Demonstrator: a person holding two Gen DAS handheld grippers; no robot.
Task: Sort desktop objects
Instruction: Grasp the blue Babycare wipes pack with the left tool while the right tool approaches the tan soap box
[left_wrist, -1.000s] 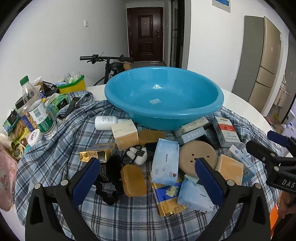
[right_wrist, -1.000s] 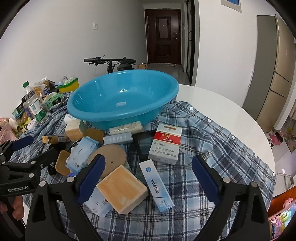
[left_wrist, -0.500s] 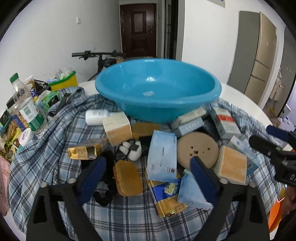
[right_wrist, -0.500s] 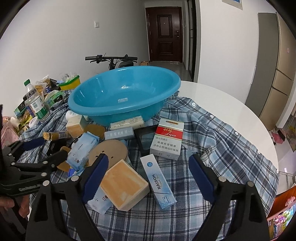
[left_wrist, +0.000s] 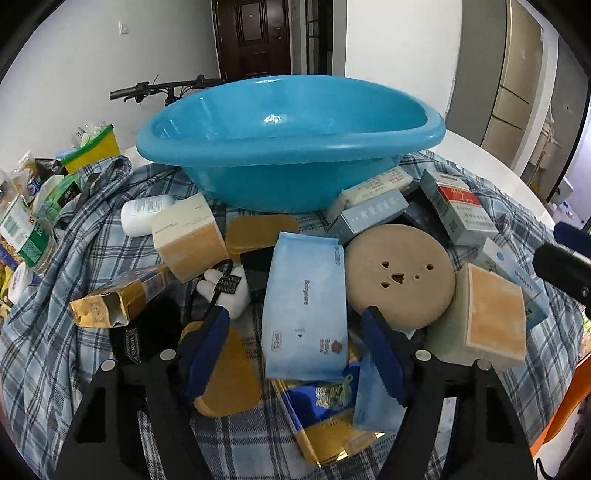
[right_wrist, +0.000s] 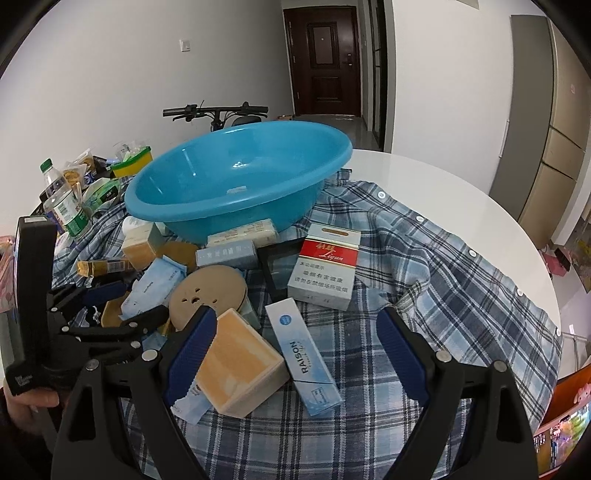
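Tissue pack (left_wrist: 304, 306): next pick (my judgement).
Left gripper (left_wrist: 295, 350): jaws closing around it, not yet pressing.
Right gripper (right_wrist: 295, 350): wide, empty.
Next: lift into basin (left_wrist: 295, 147).

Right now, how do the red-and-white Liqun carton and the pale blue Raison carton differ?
The Liqun carton is wider, white with a red band; the Raison carton is narrower, pale blue with lettering along its length. The Liqun carton lies nearer the blue basin; the Raison carton lies between the right gripper fingers, untouched. Both are rectangular cartons on the plaid shirt.
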